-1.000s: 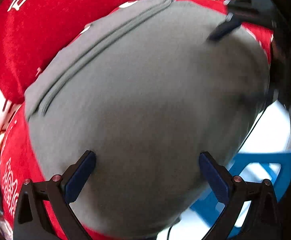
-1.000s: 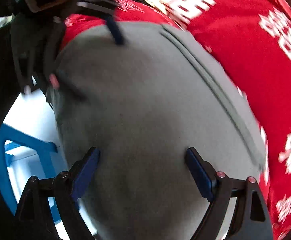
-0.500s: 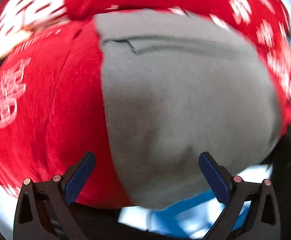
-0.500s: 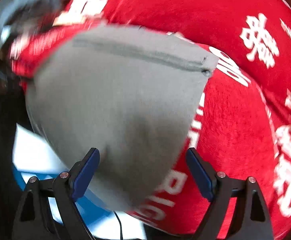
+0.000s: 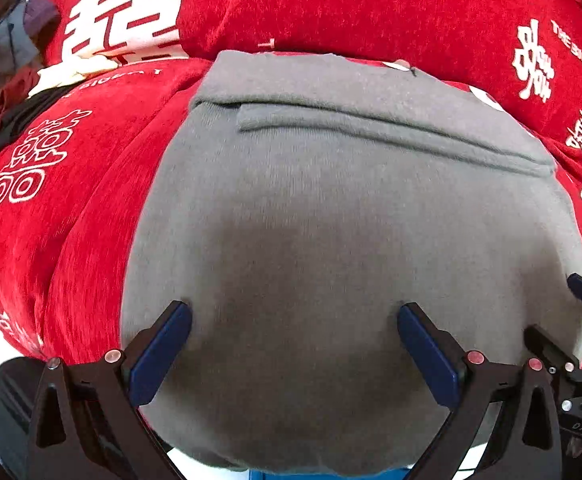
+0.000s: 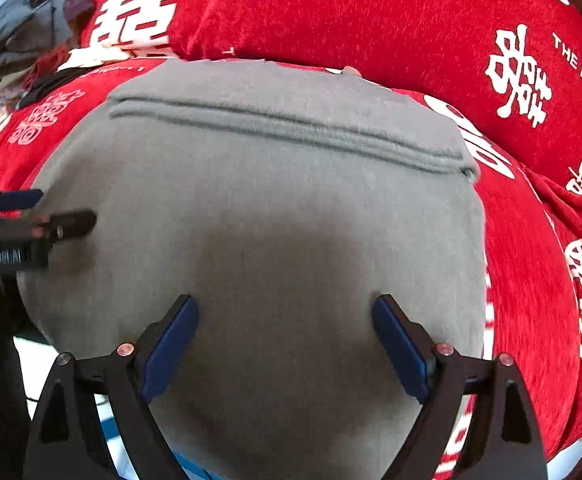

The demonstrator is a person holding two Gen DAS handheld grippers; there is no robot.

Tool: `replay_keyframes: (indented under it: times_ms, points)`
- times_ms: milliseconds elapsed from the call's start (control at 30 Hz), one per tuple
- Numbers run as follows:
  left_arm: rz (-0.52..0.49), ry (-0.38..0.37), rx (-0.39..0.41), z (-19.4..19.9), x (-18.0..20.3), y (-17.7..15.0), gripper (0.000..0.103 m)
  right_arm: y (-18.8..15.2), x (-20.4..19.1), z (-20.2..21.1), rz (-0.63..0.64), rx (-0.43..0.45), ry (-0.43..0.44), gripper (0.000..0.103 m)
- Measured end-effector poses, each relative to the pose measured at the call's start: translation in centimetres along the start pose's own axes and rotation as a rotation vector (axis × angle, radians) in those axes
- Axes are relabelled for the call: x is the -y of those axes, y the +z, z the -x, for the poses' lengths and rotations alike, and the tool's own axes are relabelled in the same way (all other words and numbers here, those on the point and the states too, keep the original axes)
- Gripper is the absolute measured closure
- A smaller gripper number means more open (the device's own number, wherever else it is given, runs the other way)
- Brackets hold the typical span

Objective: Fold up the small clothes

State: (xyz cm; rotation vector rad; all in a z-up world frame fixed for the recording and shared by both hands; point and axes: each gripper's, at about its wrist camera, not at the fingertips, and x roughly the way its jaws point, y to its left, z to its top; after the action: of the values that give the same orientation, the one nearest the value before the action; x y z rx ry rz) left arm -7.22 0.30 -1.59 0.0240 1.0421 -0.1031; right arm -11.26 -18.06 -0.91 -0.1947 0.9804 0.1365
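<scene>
A flat grey knit garment with a stitched seam band (image 5: 351, 216) lies spread over a red plush cover printed with white characters (image 5: 91, 220), filling the middle of both wrist views, its seam running across the upper part of the frame. Both tools hover above it: the left gripper (image 5: 295, 344) and the right gripper (image 6: 287, 340) each stand with fingers wide and nothing between the pads. This looks like the pause between folds, with the cloth laid out and no edge taken yet. The next move calls for lowering onto an edge or corner and pinching through the layers. A pile of dark clothes (image 6: 31, 40) sits at upper left, well apart. The near hem overhangs the cover at the bottom of frame, and the grippers crowd each other there.
</scene>
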Motion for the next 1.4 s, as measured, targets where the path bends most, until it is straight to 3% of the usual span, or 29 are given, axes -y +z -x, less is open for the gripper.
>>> replay_keyframes:
  times_ms: [67,133,233,333,433,500,600,667,700,800,900,1000,1033,1100,1167,1300,1400]
  points:
    - [-0.014,0.000,-0.012,0.3,-0.1,-0.6,0.000,-1.5,-0.3,0.7,0.019,0.000,-0.009,0.011]
    - [-0.020,-0.039,-0.074,0.5,-0.2,-0.1,0.000,-2.2,-0.5,1.1,0.043,-0.045,-0.007,0.011]
    - [-0.014,-0.059,-0.035,0.9,-0.5,3.2,0.000,-0.4,1.0,1.5,-0.011,-0.067,0.048,0.011]
    - [0.012,-0.072,0.037,0.1,0.2,9.7,0.000,4.1,3.7,1.1,-0.132,0.004,0.042,0.011]
    - [0.036,-0.061,0.053,-2.4,1.5,15.7,0.000,10.5,5.6,-1.9,-0.224,0.023,0.003,0.011]
    - [0.048,-0.020,0.020,-5.1,2.4,19.2,0.000,13.8,6.0,-4.7,-0.268,-0.004,-0.008,0.011]
    - [0.095,-0.007,-0.065,-8.6,2.2,21.1,0.000,17.0,5.6,-8.8,-0.282,-0.075,-0.029,0.011]
    - [0.100,0.019,-0.120,-10.4,1.6,21.0,0.000,17.5,4.7,-11.0,-0.236,-0.124,-0.036,0.011]
    - [0.070,0.058,-0.109,-10.8,1.4,20.7,0.000,17.4,4.4,-11.9,-0.209,-0.150,-0.043,0.011]
    - [0.038,0.019,-0.067,-10.4,-0.4,20.0,0.000,16.7,5.9,-12.0,-0.172,-0.111,-0.053,0.011]
    - [0.070,-0.002,-0.081,-10.2,-3.3,19.7,0.000,15.9,11.0,-11.6,-0.279,-0.112,-0.077,0.011]
    - [0.190,0.002,-0.114,-9.2,-6.7,18.9,0.000,14.9,15.2,-10.4,-0.386,-0.132,-0.141,0.011]
    - [0.225,-0.016,-0.110,-8.5,-7.6,18.2,0.000,14.0,16.3,-9.5,-0.428,-0.127,-0.111,0.011]
    - [0.258,-0.078,-0.102,-6.6,-9.3,15.4,0.000,12.0,17.2,-7.0,-0.458,-0.077,-0.037,0.011]
    - [0.250,-0.083,-0.130,-5.2,-10.3,11.7,0.000,8.9,16.7,-4.4,-0.417,-0.043,0.022,0.011]
    - [0.202,-0.073,-0.160,-2.6,-10.5,5.1,0.000,1.5,15.0,-1.4,-0.334,-0.089,0.070,0.011]
    - [0.229,-0.102,-0.202,-1.8,-10.3,0.9,0.000,-3.3,13.2,0.5,-0.303,-0.096,0.069,0.011]
